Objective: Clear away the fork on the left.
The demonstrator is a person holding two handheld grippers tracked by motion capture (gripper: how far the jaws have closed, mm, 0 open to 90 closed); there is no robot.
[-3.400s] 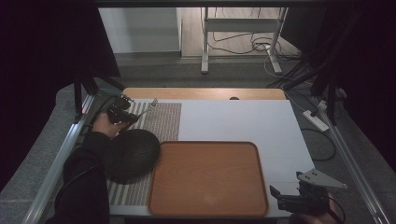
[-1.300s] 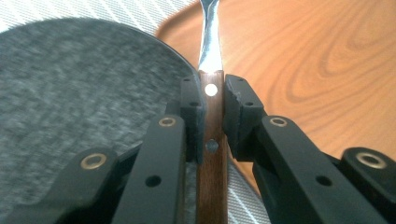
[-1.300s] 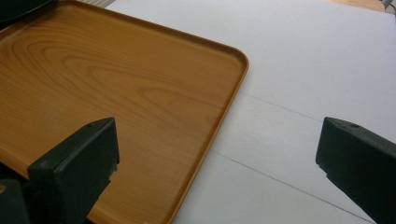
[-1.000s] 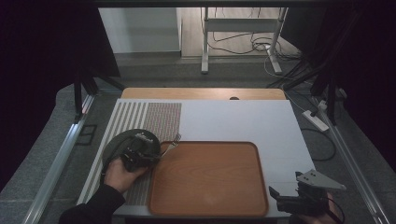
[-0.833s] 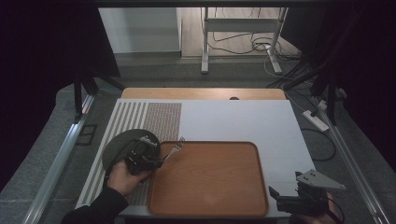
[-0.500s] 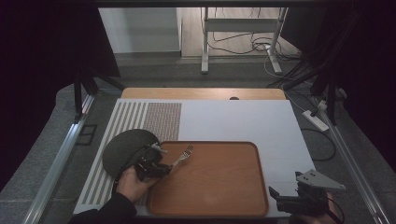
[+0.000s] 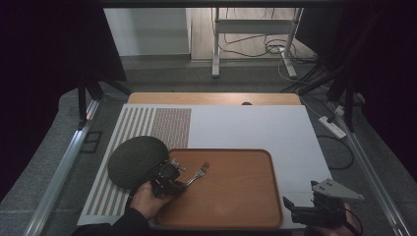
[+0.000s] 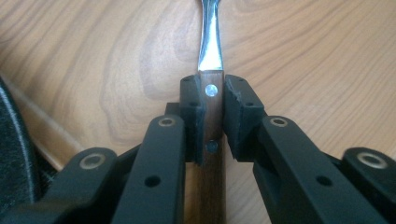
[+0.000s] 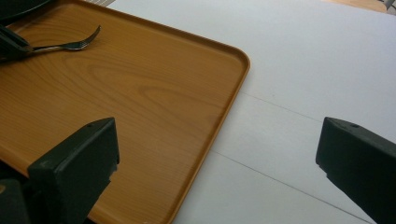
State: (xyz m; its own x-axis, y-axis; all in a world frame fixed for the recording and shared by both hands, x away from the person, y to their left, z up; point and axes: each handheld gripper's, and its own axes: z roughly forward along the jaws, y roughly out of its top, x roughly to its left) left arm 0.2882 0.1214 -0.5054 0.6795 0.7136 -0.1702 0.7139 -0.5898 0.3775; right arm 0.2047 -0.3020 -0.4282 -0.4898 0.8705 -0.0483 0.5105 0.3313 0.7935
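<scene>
A fork [image 7: 198, 173] with a wooden handle and steel tines hangs just over the left part of the wooden tray [image 7: 236, 206]. My left gripper [image 7: 173, 180] is shut on its handle; in the left gripper view the pads [image 8: 192, 100] clamp the brown handle [image 8: 211, 121] on both sides, the steel neck running ahead over the wood grain. The right gripper view has the fork [image 9: 70, 45] at its upper left above the tray [image 9: 140, 93]. My right gripper [image 7: 295, 209] rests at the table's near right corner, jaws wide open with nothing between them [image 9: 219, 154].
A dark round plate [image 7: 135, 160] lies on the striped mat [image 7: 133, 128] left of the tray, close beside my left hand. A white sheet [image 7: 255, 128] covers the table beyond and right of the tray. Metal rails run along both table sides.
My left gripper has carried the fork from the far left of the mat, over the dark plate, rightward and down onto the tray's left part. The right gripper stayed put.
</scene>
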